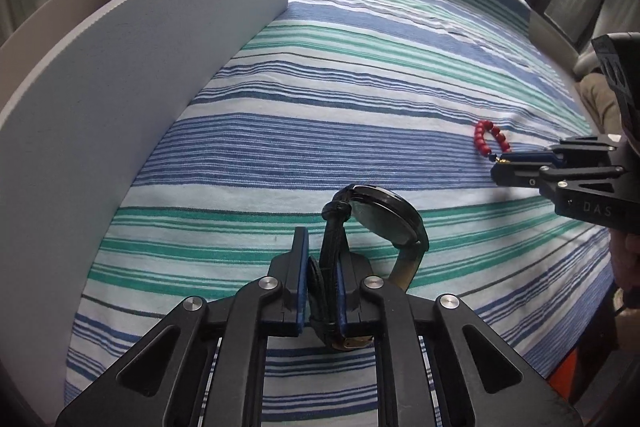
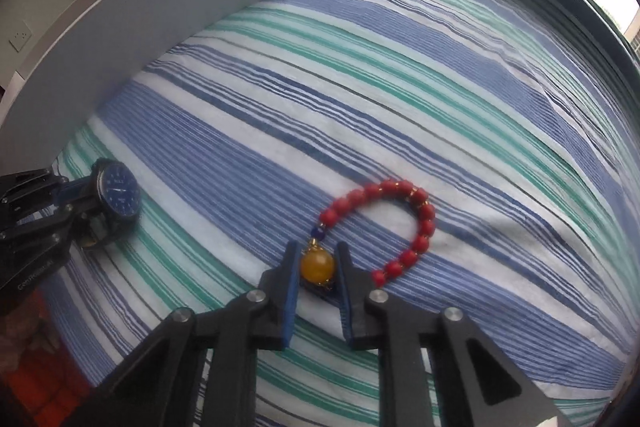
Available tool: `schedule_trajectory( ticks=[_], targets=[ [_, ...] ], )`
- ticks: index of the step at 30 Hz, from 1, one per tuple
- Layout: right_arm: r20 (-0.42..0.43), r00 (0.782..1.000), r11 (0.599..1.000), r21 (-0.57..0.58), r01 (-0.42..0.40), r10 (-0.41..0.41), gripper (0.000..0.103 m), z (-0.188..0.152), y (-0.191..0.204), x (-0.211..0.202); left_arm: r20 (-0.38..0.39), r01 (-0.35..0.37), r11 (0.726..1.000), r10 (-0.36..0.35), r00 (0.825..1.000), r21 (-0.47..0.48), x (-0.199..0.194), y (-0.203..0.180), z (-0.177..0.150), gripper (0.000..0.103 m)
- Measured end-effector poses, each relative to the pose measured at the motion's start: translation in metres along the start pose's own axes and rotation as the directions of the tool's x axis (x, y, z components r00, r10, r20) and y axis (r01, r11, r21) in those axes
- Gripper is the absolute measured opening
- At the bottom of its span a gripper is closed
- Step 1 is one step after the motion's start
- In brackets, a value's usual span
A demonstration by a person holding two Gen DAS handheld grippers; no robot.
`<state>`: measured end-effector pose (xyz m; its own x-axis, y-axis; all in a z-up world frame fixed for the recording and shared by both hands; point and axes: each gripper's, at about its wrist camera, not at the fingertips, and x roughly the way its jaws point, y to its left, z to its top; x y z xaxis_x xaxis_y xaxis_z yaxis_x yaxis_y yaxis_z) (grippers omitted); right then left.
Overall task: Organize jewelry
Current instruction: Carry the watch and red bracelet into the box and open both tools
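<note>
A: Left gripper (image 1: 322, 291) clamped on the strap of the black watch (image 1: 376, 219), held just over the striped cloth (image 1: 320, 131); buckle end tucked under the fingers, hard to make out

B: Right gripper (image 2: 318, 277) closed around the amber bead (image 2: 317, 267) of the red bracelet (image 2: 400, 219), lying on the cloth; bead's underside hidden

A: Grey box (image 1: 140, 75) at left, inside out of sight, near wall cut off by the frame
</note>
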<state>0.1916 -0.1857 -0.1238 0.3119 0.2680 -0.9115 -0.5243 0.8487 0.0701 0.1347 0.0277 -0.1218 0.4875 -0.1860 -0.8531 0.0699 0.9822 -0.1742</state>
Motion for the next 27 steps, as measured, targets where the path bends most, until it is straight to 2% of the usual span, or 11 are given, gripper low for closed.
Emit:
schedule_trajectory(
  ticks=[5,12,19,27],
  targets=[
    [0.092,0.992,0.995,0.047,-0.092,0.087,0.017,-0.006,0.006,-0.034,0.026,0.045,0.998,-0.044,0.999,-0.04,-0.03,0.01,-0.003,0.009],
    [0.183,0.967,0.976,0.092,-0.199,0.179,0.017,-0.009,0.006,-0.078,0.086,0.09,0.993,-0.083,0.993,-0.077,-0.081,0.022,-0.003,0.009],
    [0.249,0.944,0.97,0.057,-0.237,0.215,0.017,-0.007,0.022,-0.112,0.14,0.113,0.989,-0.1,0.985,-0.092,-0.122,0.035,-0.006,0.009],
    [0.281,0.924,0.959,0.035,-0.28,0.259,0.017,0.008,0.039,-0.129,0.181,0.186,0.972,-0.159,0.971,-0.143,-0.171,0.064,-0.007,0.009]
  ],
)
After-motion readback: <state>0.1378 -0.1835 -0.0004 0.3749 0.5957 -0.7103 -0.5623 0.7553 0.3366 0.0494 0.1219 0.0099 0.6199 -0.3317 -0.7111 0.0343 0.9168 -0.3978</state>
